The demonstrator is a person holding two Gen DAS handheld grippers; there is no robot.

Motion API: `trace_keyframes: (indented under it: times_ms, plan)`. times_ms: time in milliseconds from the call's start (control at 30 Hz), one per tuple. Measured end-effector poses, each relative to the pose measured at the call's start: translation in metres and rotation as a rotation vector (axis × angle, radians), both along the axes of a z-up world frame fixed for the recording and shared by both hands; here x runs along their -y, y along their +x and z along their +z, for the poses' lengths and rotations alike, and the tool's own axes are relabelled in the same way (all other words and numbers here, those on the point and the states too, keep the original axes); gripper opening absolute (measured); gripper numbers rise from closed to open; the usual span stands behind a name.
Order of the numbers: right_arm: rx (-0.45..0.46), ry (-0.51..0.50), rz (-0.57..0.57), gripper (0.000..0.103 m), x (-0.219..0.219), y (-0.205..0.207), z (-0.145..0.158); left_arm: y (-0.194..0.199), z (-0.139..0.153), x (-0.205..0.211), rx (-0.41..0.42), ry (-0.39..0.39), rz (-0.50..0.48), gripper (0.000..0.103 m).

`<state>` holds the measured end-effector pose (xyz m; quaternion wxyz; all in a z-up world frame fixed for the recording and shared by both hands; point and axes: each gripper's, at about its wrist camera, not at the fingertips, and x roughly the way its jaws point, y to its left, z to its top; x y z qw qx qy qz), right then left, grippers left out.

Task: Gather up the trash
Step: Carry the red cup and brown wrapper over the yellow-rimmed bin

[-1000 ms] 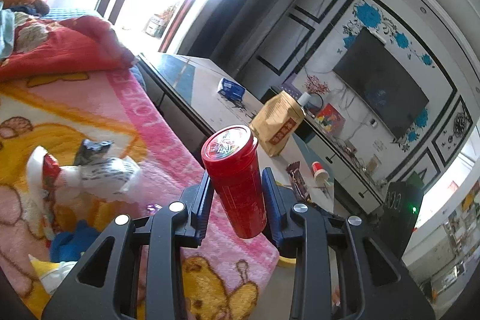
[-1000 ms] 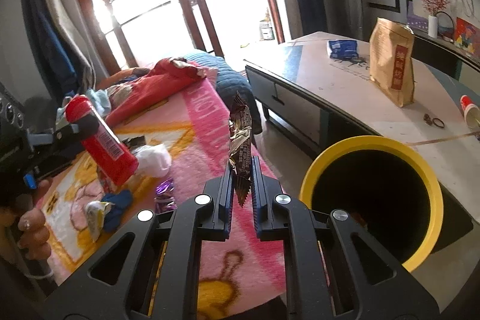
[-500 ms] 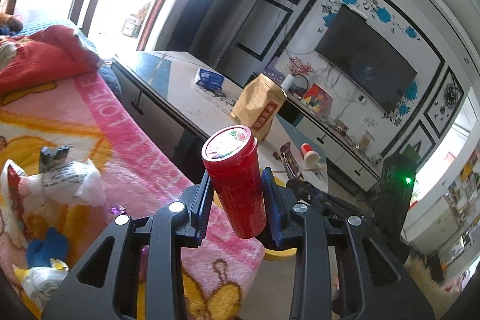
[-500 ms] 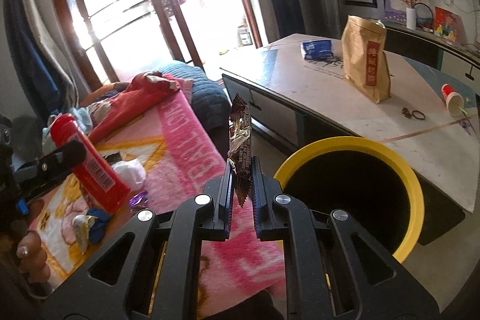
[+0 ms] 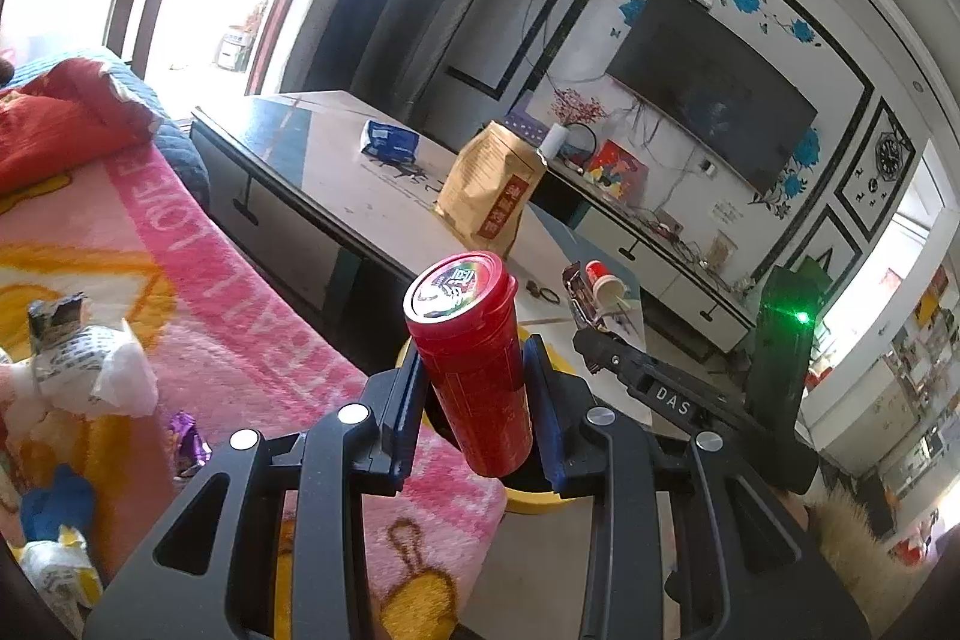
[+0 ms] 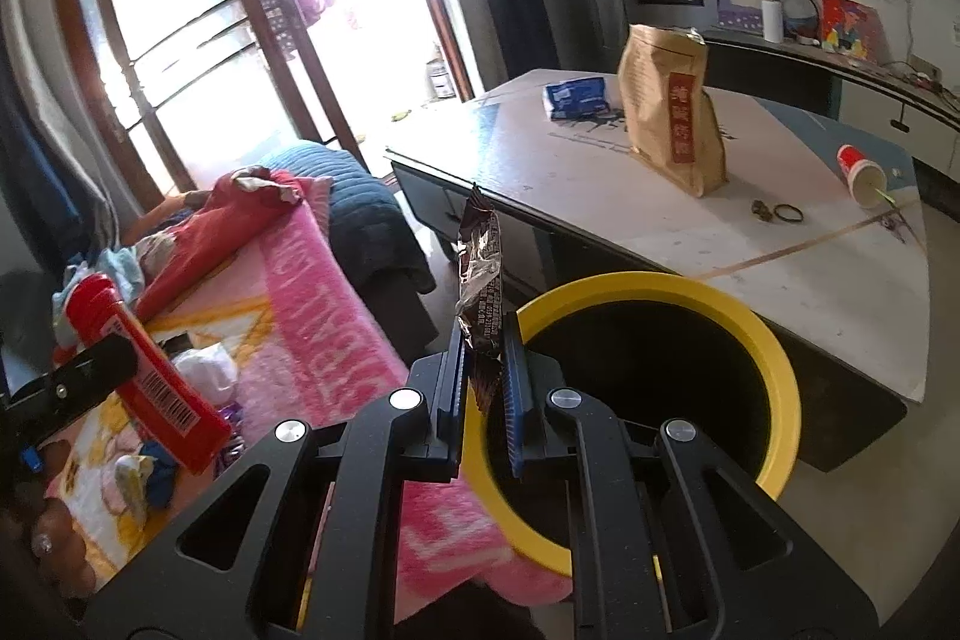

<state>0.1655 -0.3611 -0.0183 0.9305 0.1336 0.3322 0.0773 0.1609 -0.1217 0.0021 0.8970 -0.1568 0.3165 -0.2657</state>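
Observation:
My left gripper is shut on a red cylindrical snack can, held upright above the edge of the pink blanket. The same red can shows at the left of the right wrist view. My right gripper is shut on a crinkled brown foil wrapper that sticks up from its jaws. A yellow-rimmed bin with a dark inside stands just right of and below that gripper. In the left wrist view only a strip of the bin's yellow rim shows behind the can.
A low table behind the bin carries a tan paper bag, a blue packet, a tipped red-and-white cup and small rings. Crumpled paper and small wrappers lie on the blanket.
Both grippers have moved toward the bin with their loads. The bin now lies closer under the right gripper, and the right gripper has come into the left wrist view.

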Motion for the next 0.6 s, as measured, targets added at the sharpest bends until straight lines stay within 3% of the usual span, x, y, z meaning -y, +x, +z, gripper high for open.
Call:
trace_keyframes:
  times_ms: [600]
  plan:
    - [-0.082, 0.004, -0.107, 0.007, 0.039, 0.01, -0.029, 0.017, -0.023, 0.052, -0.014, 0.038, -0.093, 0.031]
